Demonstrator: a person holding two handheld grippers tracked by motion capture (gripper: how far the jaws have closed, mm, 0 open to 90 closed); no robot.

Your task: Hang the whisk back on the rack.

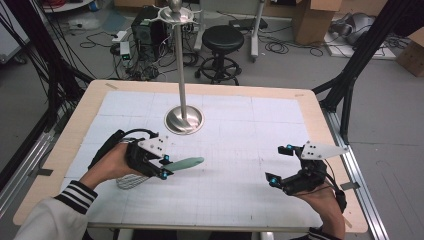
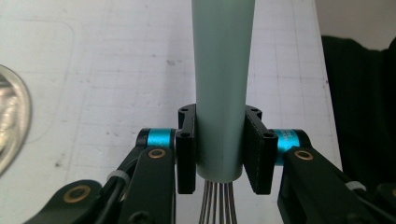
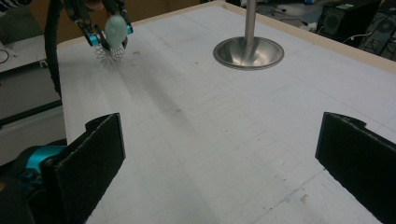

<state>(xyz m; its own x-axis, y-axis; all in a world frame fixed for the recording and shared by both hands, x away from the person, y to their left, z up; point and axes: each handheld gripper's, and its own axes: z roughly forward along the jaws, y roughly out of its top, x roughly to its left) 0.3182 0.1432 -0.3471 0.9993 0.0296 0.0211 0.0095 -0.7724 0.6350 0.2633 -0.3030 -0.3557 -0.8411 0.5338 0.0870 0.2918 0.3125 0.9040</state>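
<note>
Left hand-held gripper (image 1: 164,167) clamps whisk (image 1: 186,163); handle points right, roughly level. Right hand-held gripper (image 1: 280,164) agape, empty.

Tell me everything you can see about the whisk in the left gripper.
The whisk has a smooth, pale green handle that looks like plastic, and thin metal wire loops. The left gripper is shut on the handle's lower end, just above where the wires emerge. In the high view it lies roughly level, handle pointing toward the table's middle and the wire head back beneath the hand. Whether the wires touch the white mat cannot be told.
</note>
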